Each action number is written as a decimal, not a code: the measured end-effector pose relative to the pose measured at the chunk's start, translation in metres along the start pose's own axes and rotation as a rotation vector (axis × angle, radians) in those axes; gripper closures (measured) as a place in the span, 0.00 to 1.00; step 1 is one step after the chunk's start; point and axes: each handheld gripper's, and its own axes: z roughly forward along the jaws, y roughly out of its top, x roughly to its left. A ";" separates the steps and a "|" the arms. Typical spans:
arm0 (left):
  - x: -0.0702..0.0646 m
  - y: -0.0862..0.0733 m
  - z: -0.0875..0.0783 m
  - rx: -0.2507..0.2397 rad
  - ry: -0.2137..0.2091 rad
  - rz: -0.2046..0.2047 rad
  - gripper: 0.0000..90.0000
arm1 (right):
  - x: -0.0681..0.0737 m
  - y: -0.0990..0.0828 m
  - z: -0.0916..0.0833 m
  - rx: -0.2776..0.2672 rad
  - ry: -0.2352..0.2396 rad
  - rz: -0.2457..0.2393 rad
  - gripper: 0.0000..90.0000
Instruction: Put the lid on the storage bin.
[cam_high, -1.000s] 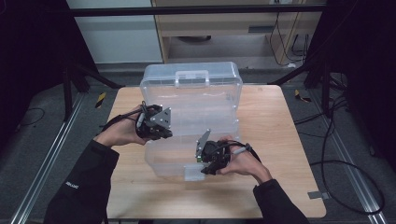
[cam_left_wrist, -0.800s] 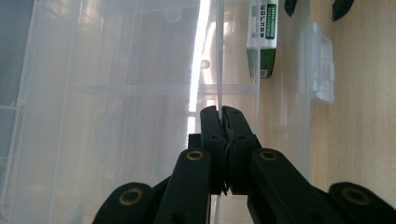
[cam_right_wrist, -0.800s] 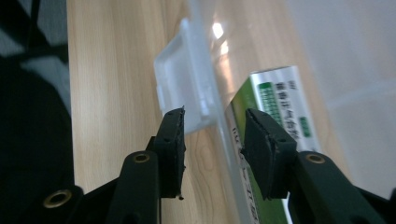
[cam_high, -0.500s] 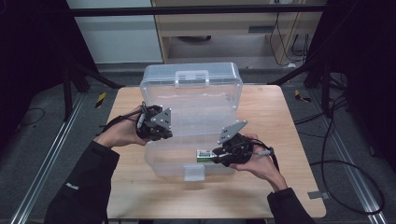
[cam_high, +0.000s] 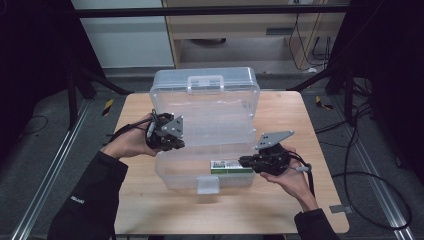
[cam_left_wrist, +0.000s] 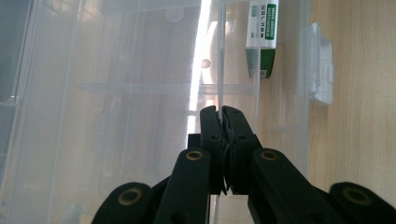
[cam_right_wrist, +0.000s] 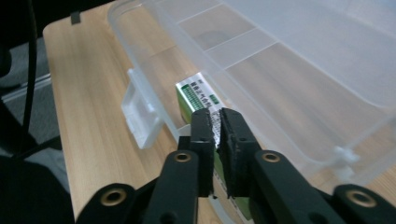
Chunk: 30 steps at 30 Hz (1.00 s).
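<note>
Left gripper (cam_left_wrist: 219, 114) pinches the clear organizer box's tray wall (cam_left_wrist: 219, 56); right gripper (cam_right_wrist: 215, 122) has just been closing and clamps the green-and-white carton (cam_right_wrist: 198, 95), next to be lifted out.

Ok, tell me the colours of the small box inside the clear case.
Green and white with printed text, the small box shows best in the right gripper view.

Both forearms come in from below in dark sleeves, each hand wrapped round a claw. The left claw (cam_high: 167, 136) points right with its jaws pressed together on a thin clear edge — wrist level. The right claw (cam_high: 246, 161) points left, palm up beneath it — its jaws have just been closing and now meet.
</note>
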 end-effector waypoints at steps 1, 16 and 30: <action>0.000 0.000 0.000 0.000 -0.001 0.000 0.97 | -0.001 -0.001 -0.002 -0.017 -0.008 0.007 0.99; 0.000 -0.001 0.002 -0.022 0.001 0.023 0.97 | -0.015 0.009 -0.031 -0.300 -0.125 0.089 1.00; -0.003 -0.003 0.002 -0.021 -0.004 -0.009 0.97 | -0.044 0.032 -0.014 -0.361 -0.235 0.167 1.00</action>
